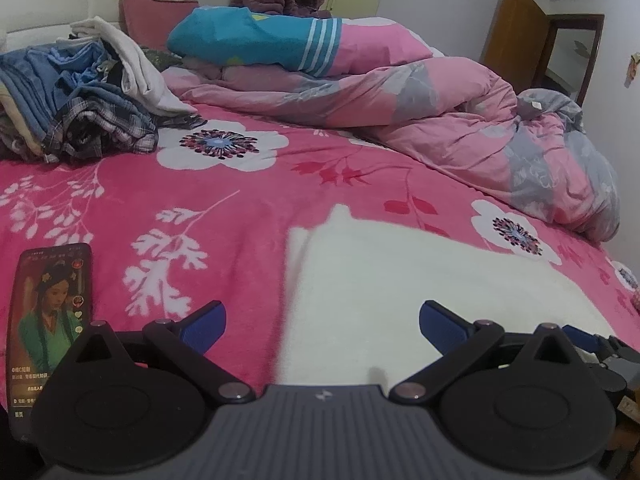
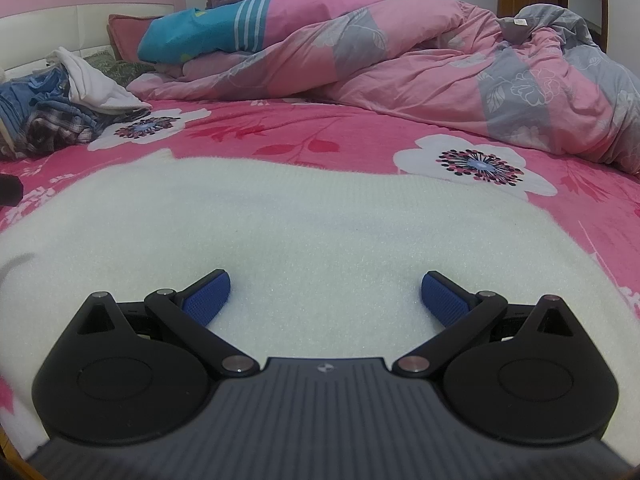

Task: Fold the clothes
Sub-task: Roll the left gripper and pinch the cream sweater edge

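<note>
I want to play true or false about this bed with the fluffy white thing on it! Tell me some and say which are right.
1. The fluffy white knit garment lies on the pink flowered bedsheet. True.
2. The right gripper is clamped shut. False: its blue fingers stand wide apart.
3. A lit smartphone lies beside the left gripper. True.
4. The pile of blue and plaid clothes is neatly folded. False: it is a rumpled heap.
5. The left gripper is open. True.
</note>
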